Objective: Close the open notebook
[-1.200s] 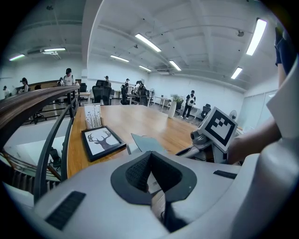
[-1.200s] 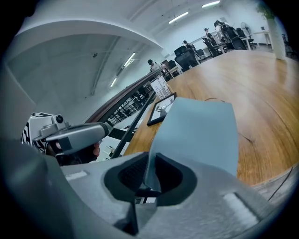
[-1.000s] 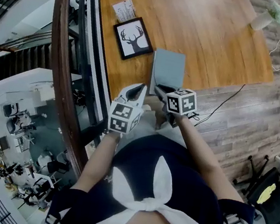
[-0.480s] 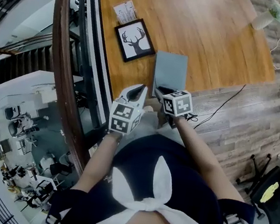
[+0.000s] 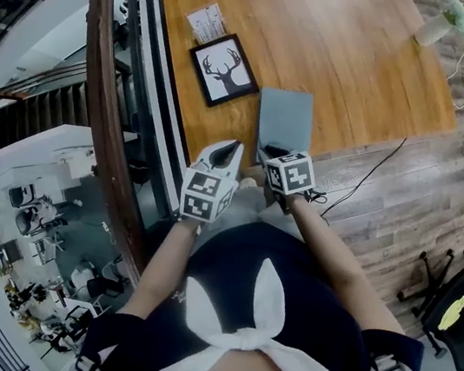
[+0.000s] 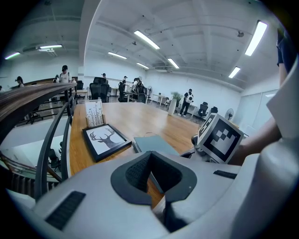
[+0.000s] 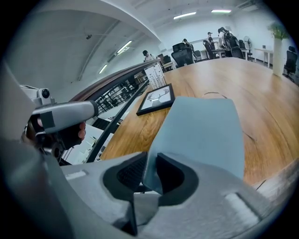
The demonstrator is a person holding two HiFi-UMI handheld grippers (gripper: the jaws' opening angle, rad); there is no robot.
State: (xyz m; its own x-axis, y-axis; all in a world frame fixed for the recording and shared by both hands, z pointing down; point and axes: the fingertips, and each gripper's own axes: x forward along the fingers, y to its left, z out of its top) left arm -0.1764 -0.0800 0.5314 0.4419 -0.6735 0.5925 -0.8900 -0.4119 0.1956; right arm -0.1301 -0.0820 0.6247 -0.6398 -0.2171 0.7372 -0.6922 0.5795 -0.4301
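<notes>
The grey-blue notebook lies flat near the front edge of the wooden table, cover side up. Seen from the right gripper view, the notebook has the near corner of its cover between the jaws of my right gripper. Those jaws are opening, and a gap shows beside the cover on the left. In the head view the right gripper sits at the notebook's near edge. My left gripper hovers just left of it, slightly open and holding nothing. The left gripper view shows the notebook ahead.
A black-framed deer picture lies left of the notebook, with a small card stand behind it. A white vase stands at the far right corner. A curved wooden railing borders the table's left; a cable trails on the floor.
My right gripper has sunk a little toward the table at the notebook's near edge, and the cover now lies flatter. The left gripper has stayed where it was.
</notes>
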